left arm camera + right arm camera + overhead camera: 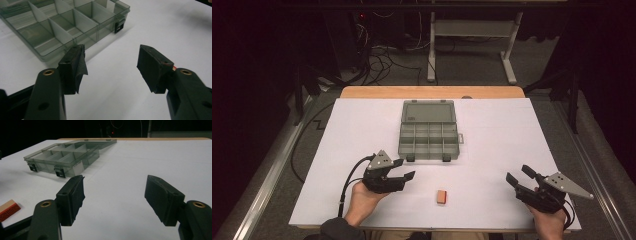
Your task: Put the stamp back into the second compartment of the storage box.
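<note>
A clear grey organiser box [430, 131] lies open in the middle of the white table, its lid folded back and its compartments looking empty; the same organiser box [62, 23] [65, 156] shows in both gripper views. A small orange-and-tan block [442, 196] lies near the front edge, and this block [8, 210] is at the left edge of the right gripper view. My left gripper [404, 169] is open at front left, pointing toward the box's near corner, nothing between its jaws. My right gripper [519, 175] is open at front right, also holding nothing.
The white sheet [512, 135] covers a wooden table whose far edge [432, 92] shows beyond it. Black latches [411, 158] stick out from the box's front wall. Cables and a table frame [472, 35] stand on the floor behind.
</note>
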